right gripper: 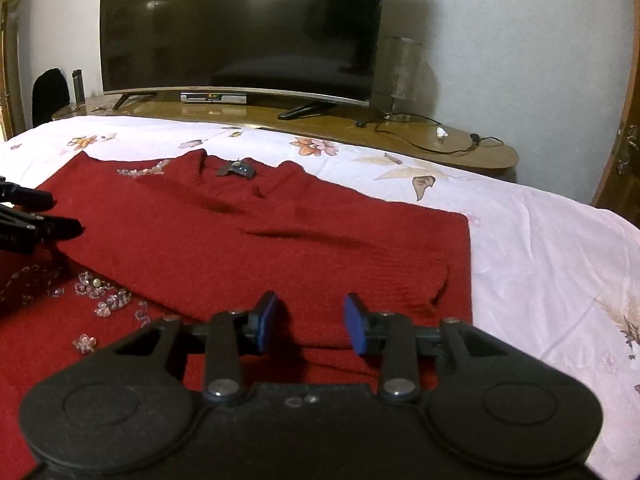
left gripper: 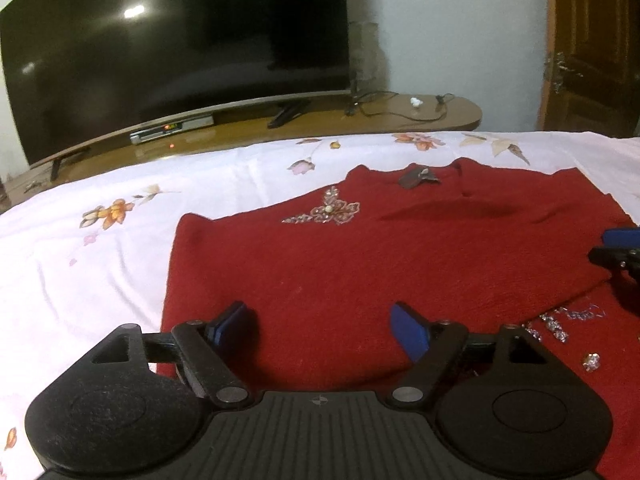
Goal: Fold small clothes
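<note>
A dark red knitted top (left gripper: pixel 360 264) lies flat on the bed, with a beaded motif (left gripper: pixel 332 212) on its chest and a dark tag (right gripper: pixel 236 169) at the neckline. One layer is folded across the body (right gripper: pixel 240 248), and its ribbed edge ends near loose-looking clear beads (right gripper: pixel 100 292). My left gripper (left gripper: pixel 320 312) hovers open over the top's near left part, with nothing between its blue pads. My right gripper (right gripper: pixel 311 304) stands open over the near right part, its jaws narrower and also empty. Each gripper shows at the edge of the other's view: the right gripper (left gripper: pixel 618 248) and the left gripper (right gripper: pixel 40 224).
A white floral bedsheet (left gripper: pixel 80 260) covers the bed around the top. Beyond the bed's far edge stands a low wooden stand (left gripper: pixel 440 112) with a large dark TV (left gripper: pixel 172 40), a set-top box (left gripper: pixel 172 130) and a black cable (right gripper: pixel 420 136). A wooden door (left gripper: pixel 592 40) is at far right.
</note>
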The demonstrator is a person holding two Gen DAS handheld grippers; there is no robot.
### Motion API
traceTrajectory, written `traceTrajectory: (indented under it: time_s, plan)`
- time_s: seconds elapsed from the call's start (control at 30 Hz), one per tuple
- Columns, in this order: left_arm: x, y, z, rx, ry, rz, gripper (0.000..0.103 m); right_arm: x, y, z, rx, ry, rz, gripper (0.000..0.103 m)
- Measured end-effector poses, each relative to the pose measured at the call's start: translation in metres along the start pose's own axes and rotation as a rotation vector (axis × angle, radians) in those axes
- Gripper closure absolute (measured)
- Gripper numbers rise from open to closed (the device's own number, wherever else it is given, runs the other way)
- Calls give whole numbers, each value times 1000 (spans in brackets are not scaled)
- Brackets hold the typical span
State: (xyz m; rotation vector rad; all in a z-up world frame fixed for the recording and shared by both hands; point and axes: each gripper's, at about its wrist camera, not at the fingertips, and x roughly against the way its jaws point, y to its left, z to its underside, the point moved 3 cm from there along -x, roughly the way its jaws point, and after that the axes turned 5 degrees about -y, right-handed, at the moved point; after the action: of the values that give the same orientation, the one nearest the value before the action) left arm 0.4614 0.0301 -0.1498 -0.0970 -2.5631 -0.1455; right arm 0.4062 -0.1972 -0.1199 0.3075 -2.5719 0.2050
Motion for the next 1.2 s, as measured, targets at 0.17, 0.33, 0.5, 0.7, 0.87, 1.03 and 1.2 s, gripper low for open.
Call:
traceTrajectory:
  time_s: [0.17,0.33,0.5,0.7,0.87,1.03,1.2]
  plan:
    - [2,-5,-1,7,16,-56,21,1,-2,-1,2,13,-3,67]
    - [-2,-2,0,8,19,-92,9,1,0,-1,-11,21,13,66]
    - [23,0,-1,-25,-14,-91,9,10,3,-3,-12,20,38,65]
    - [107,14,30,-81,-63,-49,9,54,15,7,14,20,82,64]
    - [183,44,80,33,17,35,9,127,8,37,-66,46,73,54]
    - [237,57,124,283,113,224,41,203,-34,97,-437,109,-35,55]
    - [261,54,170,440,218,297,48,262,-47,156,-687,166,-119,55]
